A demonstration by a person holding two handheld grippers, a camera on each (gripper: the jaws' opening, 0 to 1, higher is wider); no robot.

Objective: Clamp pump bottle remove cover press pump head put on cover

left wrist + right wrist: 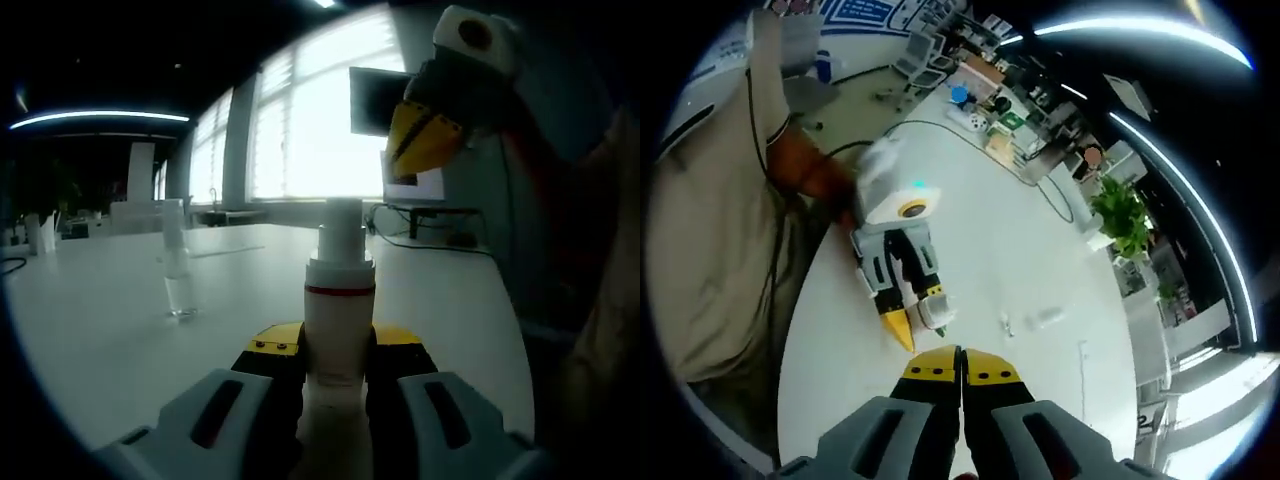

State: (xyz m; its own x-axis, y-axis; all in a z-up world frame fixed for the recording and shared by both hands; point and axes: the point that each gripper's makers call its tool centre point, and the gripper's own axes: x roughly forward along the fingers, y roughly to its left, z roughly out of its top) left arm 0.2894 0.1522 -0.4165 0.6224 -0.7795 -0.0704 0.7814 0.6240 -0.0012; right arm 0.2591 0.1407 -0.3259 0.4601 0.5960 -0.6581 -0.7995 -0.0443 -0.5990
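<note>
A white pump bottle [338, 320] with a red band stands upright between my left gripper's [337, 350] yellow-tipped jaws, which are shut on its body. Its bare pump head [340, 228] rises above the collar. The clear cover [178, 270] stands by itself on the white table [100, 340], to the left of the bottle and farther off. My right gripper [415, 150] hangs above and to the right of the pump head, apart from it. In the right gripper view its jaws [960, 362] are shut on nothing, looking down at the left gripper [902, 262] and the bottle [937, 314].
A person's sleeve and arm [710, 200] are at the table's near edge. Monitors and cables [420, 215] sit at the table's far right by bright windows. Boxes and small items [985, 110] crowd the far end, and a green plant [1120, 220] stands beyond.
</note>
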